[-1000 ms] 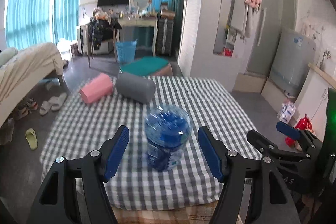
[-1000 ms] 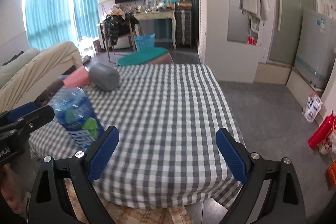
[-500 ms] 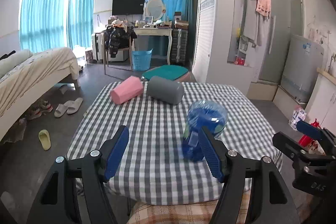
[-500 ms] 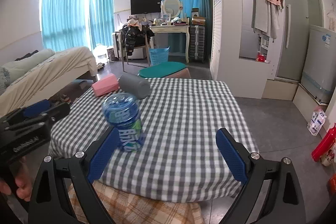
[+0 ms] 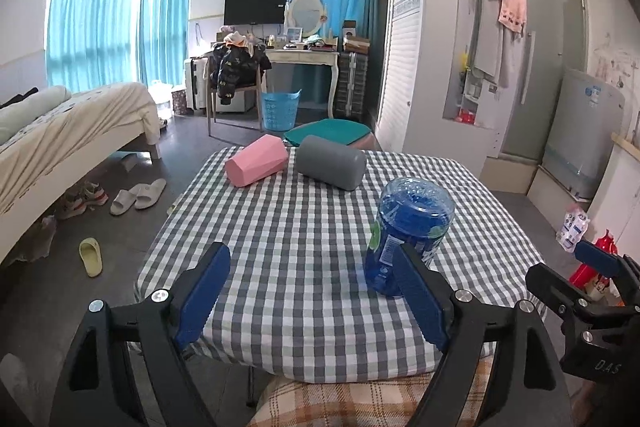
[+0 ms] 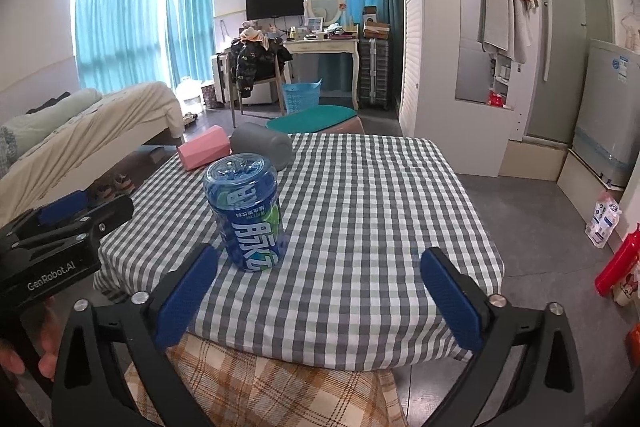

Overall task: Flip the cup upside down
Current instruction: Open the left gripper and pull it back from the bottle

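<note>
Checked table [image 5: 280, 227]: cup [image 5: 408, 227] beyond open left gripper's [image 5: 316, 291] right finger.

"GenRobot.AI", white print, on black body of left hand-held gripper [image 6: 66, 227], right wrist view. "DAS", partly cut off, embossed on black body of right hand-held gripper [image 5: 592, 267], left wrist view. Large white Chinese characters, upside down, on blue-green label of cup [image 6: 247, 213]; smaller line above them too small to read.
</note>
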